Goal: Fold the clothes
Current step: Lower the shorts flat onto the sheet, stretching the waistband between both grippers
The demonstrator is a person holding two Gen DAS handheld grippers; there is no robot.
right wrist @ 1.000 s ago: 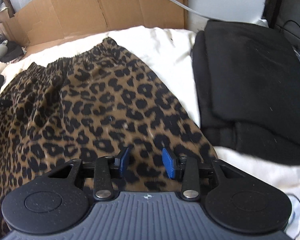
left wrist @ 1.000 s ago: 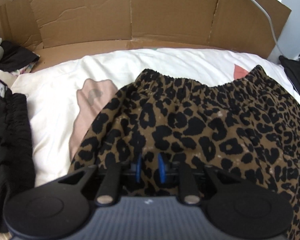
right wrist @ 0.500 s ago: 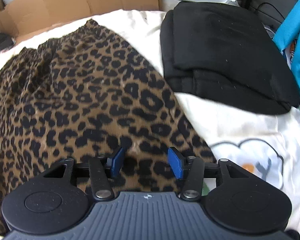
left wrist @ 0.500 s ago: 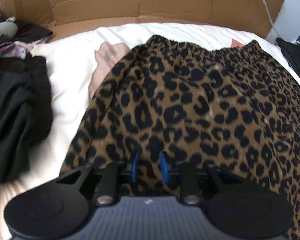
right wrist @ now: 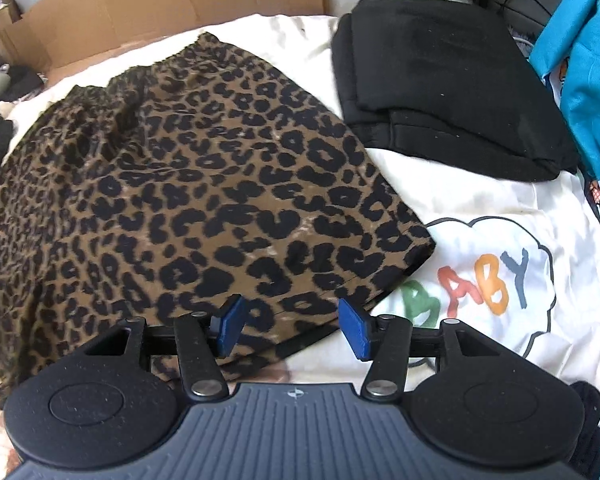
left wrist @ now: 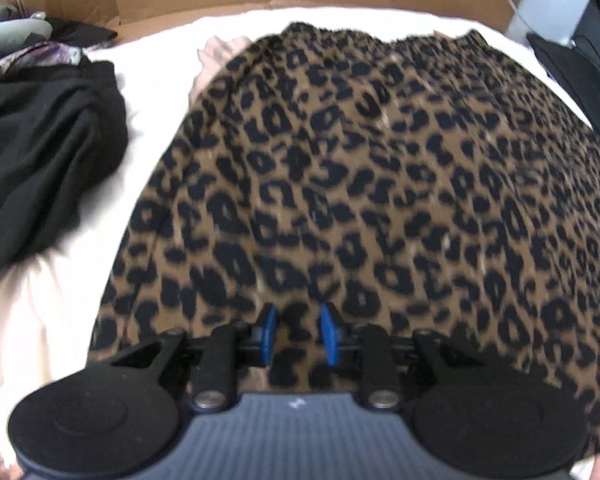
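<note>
So the leopard skirt (right wrist: pixel 188 184) is spread flat on the white bed sheet (right wrist: pixel 480 200), waistband off at 12 o'clock. Both my left fingers (left wrist: pixel 297 334) and right fingers (right wrist: pixel 292 328) hang released over its hem, pinching nothing. Folded black garment (right wrist: pixel 440 92) lies at 2 o'clock.

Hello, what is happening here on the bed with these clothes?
A person is folding clothes with a two-finger tool in each hand. Both tools hang over the near hem of a leopard-print skirt spread on a white sheet. The left tool has its jaws a little apart, the right tool wider, and neither pinches the fabric. A folded black garment lies to the right, and a loose black pile to the left.
</note>
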